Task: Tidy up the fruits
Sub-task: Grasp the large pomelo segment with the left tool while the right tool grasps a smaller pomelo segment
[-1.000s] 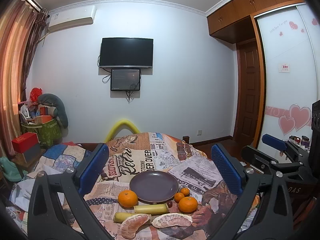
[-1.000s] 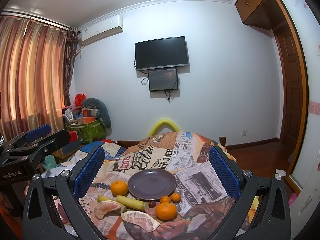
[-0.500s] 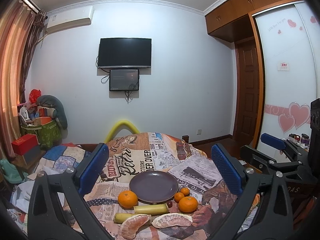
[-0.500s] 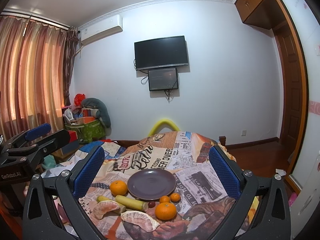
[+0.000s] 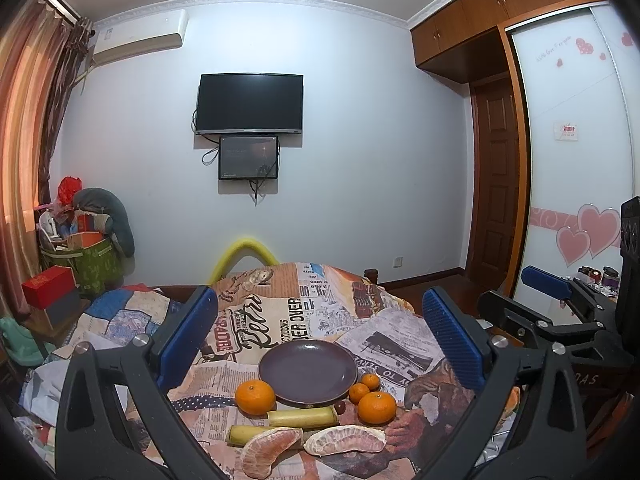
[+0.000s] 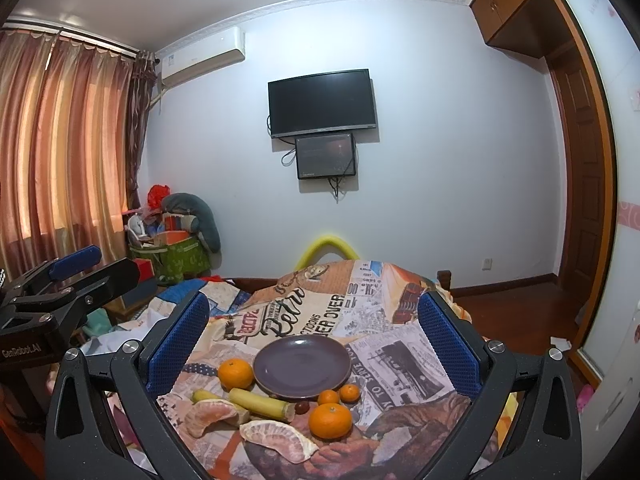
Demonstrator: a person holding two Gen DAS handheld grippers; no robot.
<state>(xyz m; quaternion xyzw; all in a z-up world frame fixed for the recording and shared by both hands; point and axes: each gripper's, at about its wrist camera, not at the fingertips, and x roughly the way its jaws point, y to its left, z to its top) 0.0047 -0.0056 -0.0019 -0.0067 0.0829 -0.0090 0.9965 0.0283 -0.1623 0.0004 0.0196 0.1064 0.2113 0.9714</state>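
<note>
An empty dark purple plate [image 5: 307, 372] [image 6: 302, 367] lies on a table covered with a newspaper-print cloth [image 5: 276, 312]. Around its near rim lie a large orange on the left [image 5: 255, 397] [image 6: 235, 373], a large orange on the right [image 5: 376, 407] [image 6: 330, 421], two small oranges [image 5: 364, 387] [image 6: 338, 395], two banana pieces [image 5: 302, 418] [image 6: 259, 403], two peeled pomelo segments [image 5: 344, 440] [image 6: 280, 440] and a small dark fruit [image 6: 301, 408]. My left gripper [image 5: 320, 340] and right gripper [image 6: 312, 344] are both open, empty, and held above and before the fruit.
The right gripper shows at the right edge of the left wrist view [image 5: 560, 308]; the left gripper shows at the left edge of the right wrist view [image 6: 60, 292]. A yellow chair back [image 5: 244, 254] stands behind the table. Boxes and bags [image 5: 80, 256] pile up at the left wall.
Both grippers have shifted only slightly; the view drifts a little. Nothing on the table has moved, and both grippers stay open.
</note>
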